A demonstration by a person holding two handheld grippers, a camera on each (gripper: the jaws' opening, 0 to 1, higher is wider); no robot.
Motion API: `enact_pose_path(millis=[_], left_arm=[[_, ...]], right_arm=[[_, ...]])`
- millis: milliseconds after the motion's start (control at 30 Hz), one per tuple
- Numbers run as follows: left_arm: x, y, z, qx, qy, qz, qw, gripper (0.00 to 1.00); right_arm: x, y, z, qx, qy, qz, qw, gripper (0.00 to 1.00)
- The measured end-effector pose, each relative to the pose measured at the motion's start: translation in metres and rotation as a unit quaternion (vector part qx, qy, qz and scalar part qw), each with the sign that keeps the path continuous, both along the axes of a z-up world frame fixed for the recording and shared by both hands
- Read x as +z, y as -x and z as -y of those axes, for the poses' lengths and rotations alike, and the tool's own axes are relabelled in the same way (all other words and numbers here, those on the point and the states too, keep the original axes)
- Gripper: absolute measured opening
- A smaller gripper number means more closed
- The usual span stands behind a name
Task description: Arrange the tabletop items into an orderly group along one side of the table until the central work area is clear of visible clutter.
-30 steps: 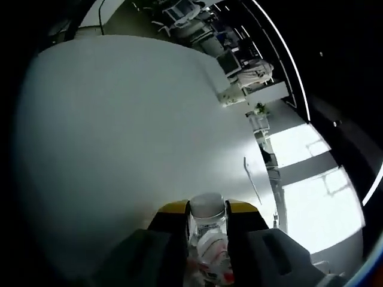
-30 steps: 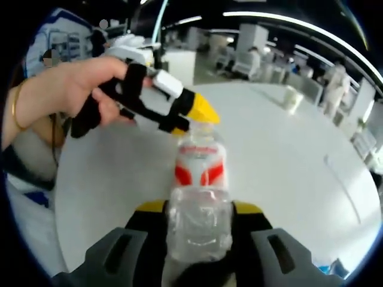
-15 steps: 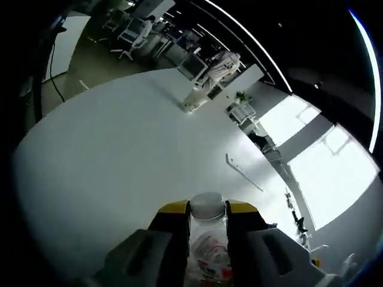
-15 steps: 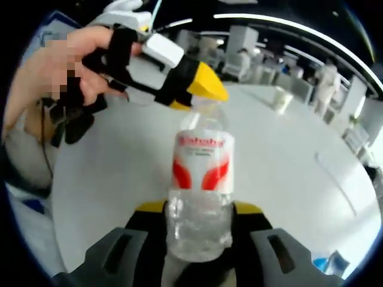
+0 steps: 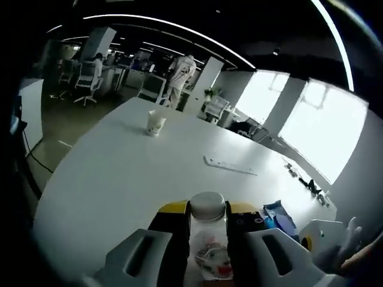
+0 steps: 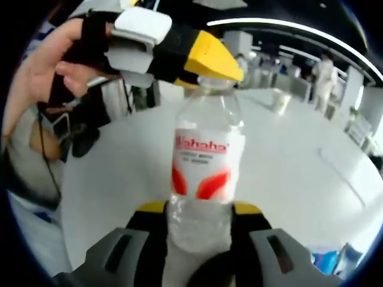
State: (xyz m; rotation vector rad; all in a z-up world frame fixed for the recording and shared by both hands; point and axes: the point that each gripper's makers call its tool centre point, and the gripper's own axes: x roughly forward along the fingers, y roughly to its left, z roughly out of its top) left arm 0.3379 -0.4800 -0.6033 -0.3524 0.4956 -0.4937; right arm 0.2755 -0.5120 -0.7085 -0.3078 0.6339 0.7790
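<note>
A clear plastic water bottle (image 6: 202, 155) with a red and white label is held up off the white table (image 6: 287, 161) between both grippers. My right gripper (image 6: 200, 210) is shut on its lower body. My left gripper (image 6: 209, 64), carried by a hand at the upper left of the right gripper view, is clamped on the bottle's neck at the cap. In the left gripper view the white cap (image 5: 207, 205) pokes up between the yellow-tipped jaws of the left gripper (image 5: 207, 213), which is shut on the bottle (image 5: 209, 254).
A paper cup (image 5: 155, 124) stands far across the table (image 5: 119, 179), and a long ruler (image 5: 230, 166) lies mid-table. A blue packet (image 5: 280, 216) lies close by at the right. A hand (image 5: 353, 254) shows at the lower right edge. Chairs and people fill the background.
The bottle has been raised and tipped more upright, with both grippers still on it. The left gripper sits higher and closer in the right gripper view. The left gripper view has swung up toward the room.
</note>
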Motion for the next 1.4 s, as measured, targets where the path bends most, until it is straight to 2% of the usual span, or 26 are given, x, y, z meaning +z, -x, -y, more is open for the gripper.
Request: enact_pose_path(millis=[100,233,333,400,467,500,600,667,733,900,967,1133,1167,1233,1400], left_arm=[[0.006,0.006,0.004,-0.032,-0.004,0.023,0.9992,0.21],[0.013,0.015,0.012,-0.072,-0.035,0.058,0.9951,0.21],[0.017,0.022,0.021,-0.109,-0.062,0.086,0.9884,0.21],[0.02,0.03,0.03,-0.142,-0.084,0.108,0.9804,0.21],[0.02,0.033,0.033,-0.153,-0.088,0.111,0.9779,0.21],[0.021,0.036,0.036,-0.17,-0.095,0.119,0.9737,0.21],[0.022,0.042,0.037,-0.183,-0.108,0.128,0.9687,0.21],[0.022,0.048,0.04,-0.201,-0.118,0.143,0.962,0.21],[0.022,0.052,0.042,-0.211,-0.119,0.148,0.9587,0.21],[0.021,0.06,0.046,-0.237,-0.136,0.167,0.9472,0.21],[0.021,0.064,0.048,-0.254,-0.143,0.177,0.9401,0.21],[0.021,0.069,0.046,-0.263,-0.147,0.184,0.9356,0.21],[0.021,0.072,0.047,-0.272,-0.147,0.188,0.9322,0.21],[0.021,0.072,0.044,-0.274,-0.149,0.193,0.9303,0.21],[0.021,0.075,0.047,-0.295,-0.154,0.211,0.9193,0.21]], right_arm=[[0.001,0.001,0.0,-0.002,-0.003,0.009,1.0,0.37],[0.004,0.003,-0.001,-0.004,-0.015,0.011,0.9998,0.37],[0.006,0.005,-0.001,-0.007,-0.026,0.008,0.9996,0.37],[0.008,0.007,-0.001,-0.007,-0.03,0.007,0.9995,0.37],[0.008,0.008,0.0,-0.008,-0.028,0.007,0.9996,0.36],[0.008,0.009,0.0,-0.008,-0.027,0.006,0.9996,0.36],[0.01,0.012,0.002,-0.01,-0.039,0.006,0.9992,0.36],[0.016,0.012,0.001,-0.013,-0.054,0.008,0.9984,0.36],[0.019,0.013,0.002,-0.013,-0.062,0.009,0.9979,0.36],[0.02,0.016,0.002,-0.01,-0.062,0.013,0.9979,0.36],[0.023,0.017,0.002,-0.008,-0.066,0.018,0.9977,0.36],[0.024,0.019,0.002,0.0,-0.067,0.021,0.9976,0.36],[0.025,0.019,0.002,0.001,-0.067,0.021,0.9975,0.36],[0.025,0.02,0.002,0.003,-0.068,0.024,0.9974,0.36],[0.026,0.02,0.002,0.004,-0.069,0.024,0.9973,0.36]])
